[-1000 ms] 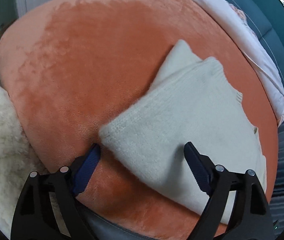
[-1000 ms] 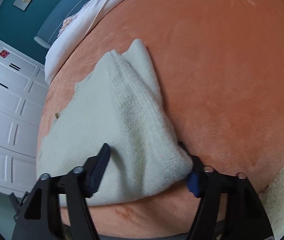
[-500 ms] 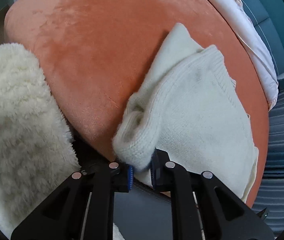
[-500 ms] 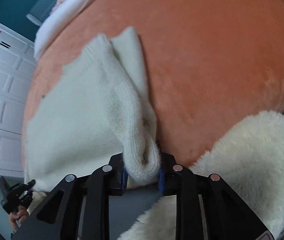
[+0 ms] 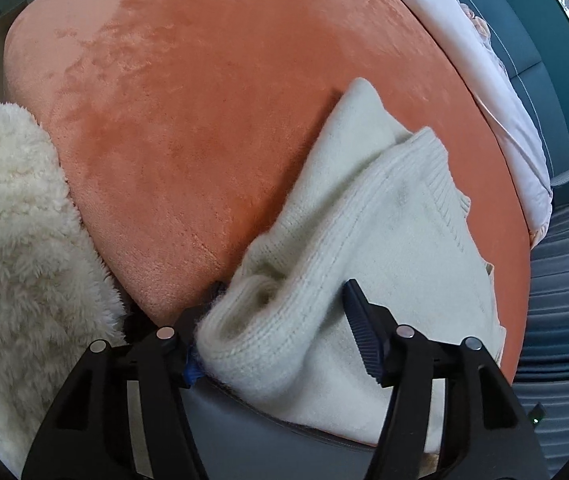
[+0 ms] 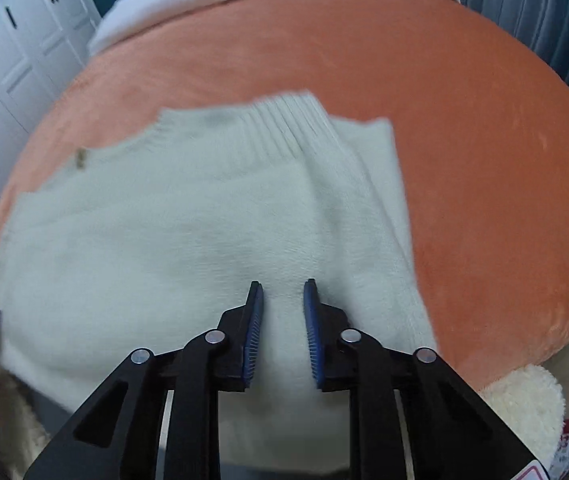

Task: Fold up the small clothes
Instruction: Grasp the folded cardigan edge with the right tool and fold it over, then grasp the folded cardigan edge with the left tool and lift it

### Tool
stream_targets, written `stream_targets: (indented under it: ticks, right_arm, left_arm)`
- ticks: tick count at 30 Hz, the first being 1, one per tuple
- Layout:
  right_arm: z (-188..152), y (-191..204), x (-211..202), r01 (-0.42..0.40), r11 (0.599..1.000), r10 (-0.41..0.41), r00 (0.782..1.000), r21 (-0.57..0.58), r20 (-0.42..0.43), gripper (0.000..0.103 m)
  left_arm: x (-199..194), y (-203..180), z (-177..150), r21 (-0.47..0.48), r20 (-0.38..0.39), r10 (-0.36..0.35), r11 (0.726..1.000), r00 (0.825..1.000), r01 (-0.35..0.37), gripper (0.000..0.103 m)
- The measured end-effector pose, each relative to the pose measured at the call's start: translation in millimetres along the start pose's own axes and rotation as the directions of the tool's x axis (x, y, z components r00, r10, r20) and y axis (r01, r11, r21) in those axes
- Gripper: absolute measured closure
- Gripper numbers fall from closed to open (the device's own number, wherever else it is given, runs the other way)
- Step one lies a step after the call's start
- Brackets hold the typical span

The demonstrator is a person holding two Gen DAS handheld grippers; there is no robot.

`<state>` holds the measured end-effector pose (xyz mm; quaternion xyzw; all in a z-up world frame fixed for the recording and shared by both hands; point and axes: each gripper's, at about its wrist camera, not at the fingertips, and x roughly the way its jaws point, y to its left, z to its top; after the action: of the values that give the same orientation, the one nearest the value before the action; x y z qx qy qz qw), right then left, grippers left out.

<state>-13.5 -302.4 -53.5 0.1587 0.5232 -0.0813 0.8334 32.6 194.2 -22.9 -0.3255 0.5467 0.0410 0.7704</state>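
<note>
A cream knitted sweater (image 5: 384, 232) lies on an orange plush bed cover (image 5: 204, 100), one side folded over. In the left wrist view my left gripper (image 5: 280, 312) is open, its jaws wide apart on either side of the sweater's bunched near corner, which rests between them at the bed's edge. In the right wrist view the sweater (image 6: 164, 240) lies spread, ribbed hem (image 6: 284, 120) at the far side. My right gripper (image 6: 282, 312) hovers over its near part, jaws a little apart with nothing between them.
A fluffy cream blanket (image 5: 8, 240) hangs at the bed's near left edge and shows at the lower right in the right wrist view (image 6: 524, 404). A pale pink duvet (image 5: 484, 72) lies along the far side. White wardrobe doors (image 6: 0, 80) stand to the left.
Both grippers were shut on the sweater's near corners half a second ago. Both have now opened and let go; the right gripper has swung over the middle of the sweater.
</note>
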Motion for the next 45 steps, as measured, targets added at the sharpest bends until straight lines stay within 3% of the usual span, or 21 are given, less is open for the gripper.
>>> stream_targets:
  ticks: [4,6,9,12,13,14,15,18,20,22,26,29,31,32,33,34,36,38,40,42,45]
  right_arm:
    - [8,-13,-35,-0.074,0.988,0.070,0.997,0.136,0.037,0.089]
    - [6,1,-59,-0.154,0.982,0.148,0.987,0.105,0.071,0.089]
    - [3,53,-62,-0.232,0.972,0.233,0.972,-0.025,0.029,0.088]
    - [-11,104,-31,-0.250,0.954,0.243,0.968,-0.165,-0.062,0.087]
    - [-18,118,-6,-0.222,0.954,0.202,0.973,-0.202,-0.115,0.087]
    - [-26,122,1,-0.201,0.954,0.185,0.978,-0.220,-0.092,0.088]
    - [-27,125,4,-0.192,0.953,0.187,0.981,-0.235,-0.045,0.089]
    - [-15,120,-4,-0.226,0.953,0.215,0.974,-0.203,-0.076,0.089]
    - [-11,105,-16,-0.282,0.947,0.273,0.959,-0.154,-0.079,0.089]
    - [-14,81,-34,-0.317,0.944,0.315,0.948,-0.092,-0.032,0.086]
    - [-22,13,-69,-0.328,0.944,0.326,0.944,0.028,0.056,0.081]
    - [-37,-31,-83,-0.292,0.952,0.283,0.955,0.095,0.093,0.071]
    - [-44,-58,-84,-0.277,0.950,0.265,0.960,0.146,0.093,0.069]
    - [-47,-69,-84,-0.268,0.947,0.257,0.963,0.177,0.086,0.069]
    - [-50,-78,-85,-0.269,0.942,0.258,0.963,0.203,0.078,0.069]
    - [-51,-83,-86,-0.278,0.936,0.267,0.960,0.216,0.078,0.068]
    - [-53,-88,-94,-0.313,0.923,0.298,0.950,0.223,0.099,0.050]
    - [-52,-91,-99,-0.367,0.902,0.347,0.930,0.229,0.124,0.038]
    - [-45,-87,-96,-0.444,0.864,0.425,0.896,0.237,0.126,0.036]
    - [-34,-69,-82,-0.510,0.825,0.501,0.859,0.245,0.103,0.028]
    - [-24,-43,-57,-0.571,0.772,0.592,0.806,0.279,0.014,0.028]
  left_arm:
    - [4,2,3,-0.006,-0.004,-0.008,1.000,1.000,0.008,0.042]
    - [12,0,5,-0.021,0.002,-0.021,1.000,1.000,0.021,0.037]
    - [17,-10,6,-0.015,0.016,0.001,1.000,1.000,-0.001,0.033]
    - [12,-20,9,0.006,0.035,0.014,1.000,0.999,-0.014,0.049]
    - [8,-22,10,0.006,0.036,0.000,1.000,0.999,0.000,0.064]
    - [4,-23,11,0.004,0.035,-0.028,1.000,0.999,0.028,0.075]
    - [-4,-27,12,0.010,0.033,-0.065,0.998,0.997,0.065,0.077]
    - [-40,-69,6,0.153,0.058,-0.152,0.978,0.987,0.142,0.082]
    - [-68,-115,-10,0.290,0.063,-0.228,0.936,0.972,0.201,0.084]
    - [-88,-166,-33,0.418,0.045,-0.302,0.871,0.952,0.256,0.084]
    - [-89,-261,-108,0.644,-0.080,-0.377,0.687,0.923,0.337,0.083]
    - [-38,-302,-168,0.738,-0.194,-0.295,0.584,0.936,0.337,0.081]
    - [11,-309,-206,0.803,-0.221,-0.166,0.528,0.961,0.276,0.077]
    - [29,-307,-219,0.824,-0.209,-0.100,0.518,0.973,0.230,0.075]
    - [41,-299,-226,0.829,-0.199,-0.055,0.523,0.978,0.198,0.075]
    - [40,-290,-229,0.819,-0.210,-0.067,0.533,0.975,0.213,0.071]
    - [21,-269,-223,0.812,-0.219,-0.132,0.525,0.967,0.256,0.052]
    - [0,-247,-215,0.829,-0.164,-0.151,0.514,0.975,0.219,0.030]
    - [-13,-225,-207,0.838,-0.115,-0.138,0.518,0.984,0.170,0.016]
    - [-12,-208,-197,0.828,-0.075,-0.071,0.551,0.995,0.102,0.015]
    - [2,-195,-181,0.805,-0.076,0.030,0.592,0.997,0.043,0.015]
